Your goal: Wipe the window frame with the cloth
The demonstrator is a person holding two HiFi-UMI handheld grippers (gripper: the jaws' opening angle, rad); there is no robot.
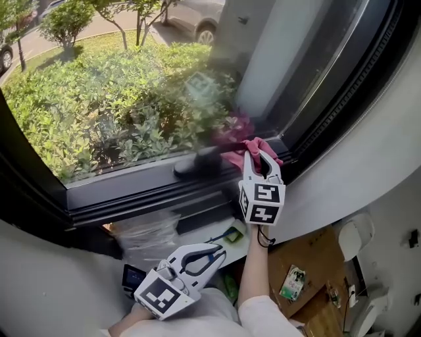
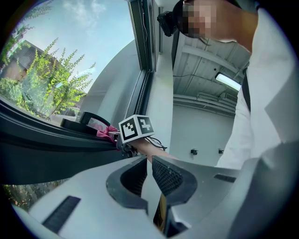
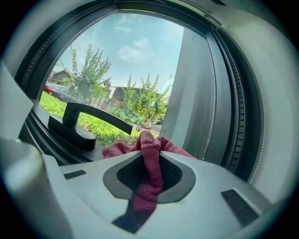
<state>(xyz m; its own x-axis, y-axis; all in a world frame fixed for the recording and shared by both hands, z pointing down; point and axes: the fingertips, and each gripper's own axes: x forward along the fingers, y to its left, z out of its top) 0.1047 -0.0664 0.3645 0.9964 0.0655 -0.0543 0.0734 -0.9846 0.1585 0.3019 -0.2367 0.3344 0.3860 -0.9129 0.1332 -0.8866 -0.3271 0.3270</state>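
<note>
Right gripper [image 1: 262, 160] is clamped on the pink cloth [image 3: 150, 175], one fold pinched btw the pads w/ the rest bunched out past the tips. The cloth sits at the lower right corner of the window frame [image 1: 145, 192], on the bottom rail just beside the black handle [image 3: 79, 131]. Left gripper [image 1: 220, 253] hangs low by the person's lap, well apart from the frame, jaws together or v. nearly so, nothing in them. Step in hand looks like wiping the bottom rail near the corner. To do it well, prob.: press the loose bunch flat on the rail, not the hard jaw tips; drag along the rail in one direction; go round the handle base, not over it; push cloth into the corner where rail meets upright, as grime likely gathers there. Grip is on a narrow fold, so heavy drag could pull the cloth free; light pressure seems safer. Surface: dark smooth frame w/ stepped ledges & a ribbed seal strip [image 3: 240, 107] up the right side; glass [image 1: 164, 66] above, shrubs [image 1: 66, 118] & a parked car [image 1: 197, 16] outside. Room: pale wall [image 1: 355, 171] curving under the sill, a clear plastic bag [image 1: 148, 233] & small clutter below, too small to name.
</note>
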